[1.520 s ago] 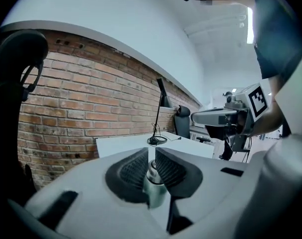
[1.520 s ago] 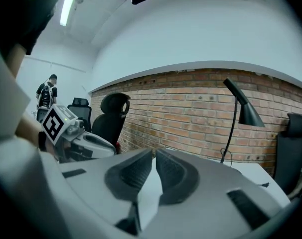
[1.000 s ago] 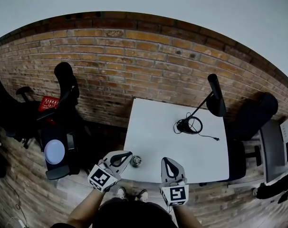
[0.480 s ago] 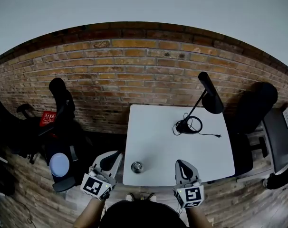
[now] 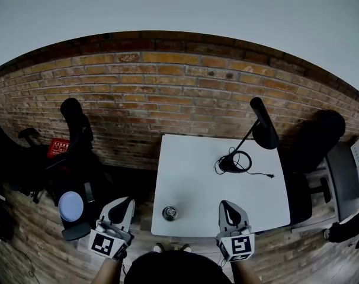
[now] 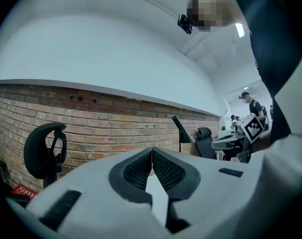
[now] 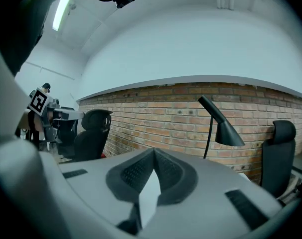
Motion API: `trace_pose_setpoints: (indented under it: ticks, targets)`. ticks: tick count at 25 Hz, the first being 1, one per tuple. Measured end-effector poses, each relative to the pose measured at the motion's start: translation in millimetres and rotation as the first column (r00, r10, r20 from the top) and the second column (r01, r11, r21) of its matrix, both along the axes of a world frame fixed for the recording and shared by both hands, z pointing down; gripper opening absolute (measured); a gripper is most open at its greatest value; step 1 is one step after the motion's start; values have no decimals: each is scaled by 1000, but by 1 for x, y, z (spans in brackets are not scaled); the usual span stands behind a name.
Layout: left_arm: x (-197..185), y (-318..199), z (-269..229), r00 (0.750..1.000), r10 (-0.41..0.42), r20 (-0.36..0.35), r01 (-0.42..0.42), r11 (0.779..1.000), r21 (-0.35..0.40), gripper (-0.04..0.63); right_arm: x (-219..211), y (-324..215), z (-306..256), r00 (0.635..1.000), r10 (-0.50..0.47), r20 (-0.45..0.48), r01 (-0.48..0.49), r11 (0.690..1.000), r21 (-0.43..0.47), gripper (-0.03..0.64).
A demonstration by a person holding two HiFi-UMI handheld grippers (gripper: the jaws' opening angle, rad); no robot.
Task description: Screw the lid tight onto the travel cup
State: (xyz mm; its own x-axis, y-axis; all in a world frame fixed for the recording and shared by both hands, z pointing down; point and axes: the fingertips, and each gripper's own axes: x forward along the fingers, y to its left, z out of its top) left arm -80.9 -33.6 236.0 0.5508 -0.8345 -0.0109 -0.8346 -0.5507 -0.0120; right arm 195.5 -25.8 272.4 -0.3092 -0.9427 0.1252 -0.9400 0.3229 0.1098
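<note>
**Both grippers closed and empty; the travel cup stands alone on the table.**

The left gripper (image 5: 126, 202) has its jaws pressed together with nothing between the ribbed pads. It hangs beyond the left edge of the white table (image 5: 191, 158), above the wooden floor (image 5: 43, 247), and touches nothing. The right gripper (image 5: 226, 204) also has its jaws together and empty. It sits over the table's near edge and points toward the brick wall (image 5: 167, 81). The travel cup (image 5: 169, 212) stands upright close to that near edge, between the two grippers and apart from both. From above it shows only a round metallic top, too small to tell how the lid sits. A black desk lamp (image 5: 262, 126) stands at the table's far right, and a dark office chair (image 5: 77, 114) is off to the left.
</note>
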Motion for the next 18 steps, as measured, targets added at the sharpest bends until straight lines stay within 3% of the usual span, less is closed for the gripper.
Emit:
trace_pose_setpoints:
  ticks: [9,18]
  targets:
    - [-21,5,5,998,-59,-36,59,998,18,25,-16,-10,-8,1000,-14,2,14,999,32,14]
    - [-11,1,10,999,-18,-33,18,1000,1,25,-10,-10,-12,1000,16,19,-17,999,32,14]
